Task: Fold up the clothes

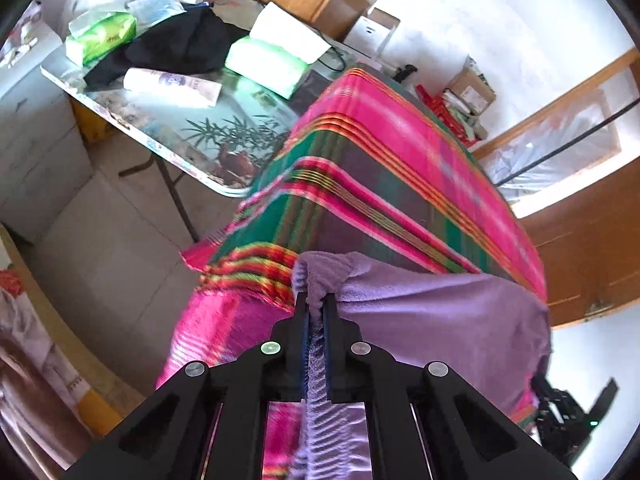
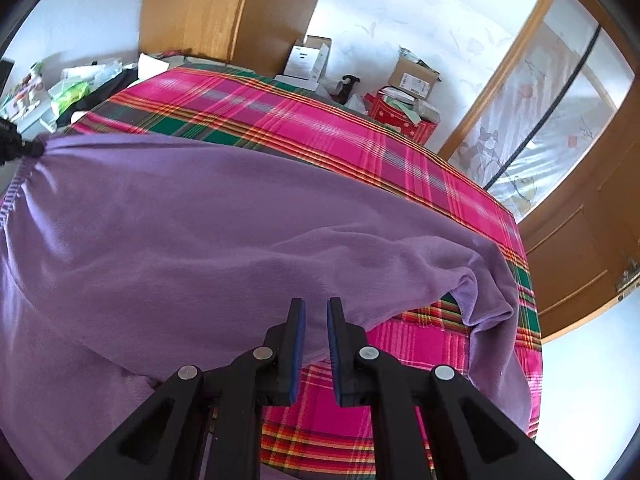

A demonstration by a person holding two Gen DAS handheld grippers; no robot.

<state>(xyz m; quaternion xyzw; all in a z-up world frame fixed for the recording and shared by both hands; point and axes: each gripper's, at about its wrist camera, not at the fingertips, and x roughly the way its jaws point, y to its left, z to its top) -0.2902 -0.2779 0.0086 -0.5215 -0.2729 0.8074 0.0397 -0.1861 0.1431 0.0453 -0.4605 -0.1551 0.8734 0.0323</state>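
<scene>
My left hand-held gripper (image 1: 315, 300) clamps the purple fleece garment (image 2: 200, 220) at its left corner; my right hand-held gripper (image 2: 316, 308), parted, hovers beside its near hem.

A home bedroom, a bed under a pink and green plaid blanket (image 2: 320, 120) at centre frame, wooden wardrobe (image 2: 200, 8) upper left, cluttered folding table (image 1: 168, 120) at left, cardboard boxes (image 2: 416, 76) against the white back wall.

Purple fleece garment (image 2: 192, 232) lies spread (one corner lifted) across the plaid bedcover (image 2: 320, 120).
</scene>
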